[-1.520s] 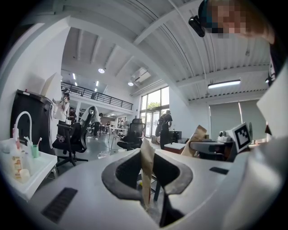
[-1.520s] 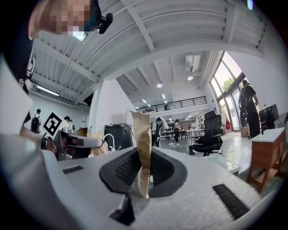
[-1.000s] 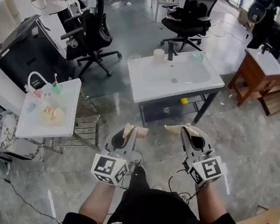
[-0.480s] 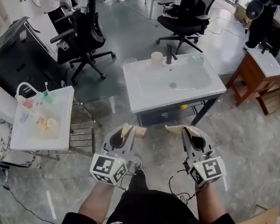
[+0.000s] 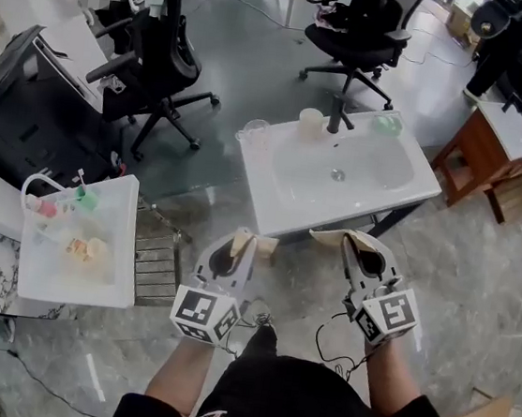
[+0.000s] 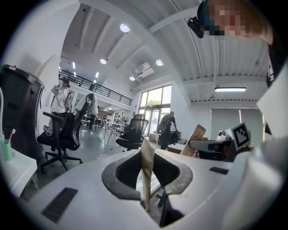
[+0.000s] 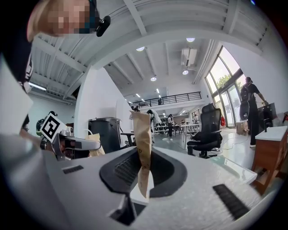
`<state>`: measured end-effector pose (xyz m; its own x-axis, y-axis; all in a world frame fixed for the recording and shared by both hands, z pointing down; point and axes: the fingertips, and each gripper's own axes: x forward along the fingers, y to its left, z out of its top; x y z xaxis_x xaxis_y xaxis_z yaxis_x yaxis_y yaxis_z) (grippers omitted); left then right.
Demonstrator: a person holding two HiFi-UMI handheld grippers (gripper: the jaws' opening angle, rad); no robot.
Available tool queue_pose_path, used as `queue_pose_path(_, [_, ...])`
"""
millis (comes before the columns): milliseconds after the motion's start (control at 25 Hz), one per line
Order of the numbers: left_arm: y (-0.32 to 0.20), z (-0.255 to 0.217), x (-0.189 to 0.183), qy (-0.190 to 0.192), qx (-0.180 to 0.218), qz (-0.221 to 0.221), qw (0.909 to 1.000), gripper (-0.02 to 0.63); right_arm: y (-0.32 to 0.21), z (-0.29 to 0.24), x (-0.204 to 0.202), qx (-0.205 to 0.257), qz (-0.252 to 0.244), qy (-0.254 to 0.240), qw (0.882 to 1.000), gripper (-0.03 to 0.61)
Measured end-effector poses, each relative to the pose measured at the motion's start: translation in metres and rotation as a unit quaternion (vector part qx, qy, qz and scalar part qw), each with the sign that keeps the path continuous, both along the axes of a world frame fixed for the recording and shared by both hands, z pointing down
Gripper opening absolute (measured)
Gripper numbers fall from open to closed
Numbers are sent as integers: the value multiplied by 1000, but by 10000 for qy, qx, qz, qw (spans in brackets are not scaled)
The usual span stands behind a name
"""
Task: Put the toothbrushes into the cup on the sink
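Grippers hang near the person, left gripper (image 5: 249,243) and right gripper (image 5: 350,240) both closed and empty, while the cup (image 5: 310,124) stands at the far edge of the sink (image 5: 282,188) and toothbrushes (image 5: 80,179) stand on the left surface (image 5: 73,279).

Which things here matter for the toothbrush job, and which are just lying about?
Job: sink; beige cup on its back edge; side table, where a green cup holds what looks like a toothbrush.

Lying about: office chairs; wooden cabinet; clear glass on the sink's corner.
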<state>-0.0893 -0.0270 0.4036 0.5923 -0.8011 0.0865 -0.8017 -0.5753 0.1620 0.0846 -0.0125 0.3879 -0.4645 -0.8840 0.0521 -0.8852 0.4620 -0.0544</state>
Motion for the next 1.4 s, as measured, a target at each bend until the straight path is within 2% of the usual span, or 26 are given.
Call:
queue_pose_path(280, [-72,4,-27,40,-35,139,9999,66,-72,0,-32,2,50,73,10000,48])
queue_pose_path(600, [-127,0,-39,99,56,440,9990,66,-127,-2,-54,33,230,147,9996,48])
queue_pose_path(1000, [-150,-10,-41,260,178,607,9977,66,-150,-22,-70,237,265,318,9989,48])
queue_pose_path(1400, [-153,-17,-32,229,268,477,9982,66,-166,-35,-55,429,202,297,9984,47])
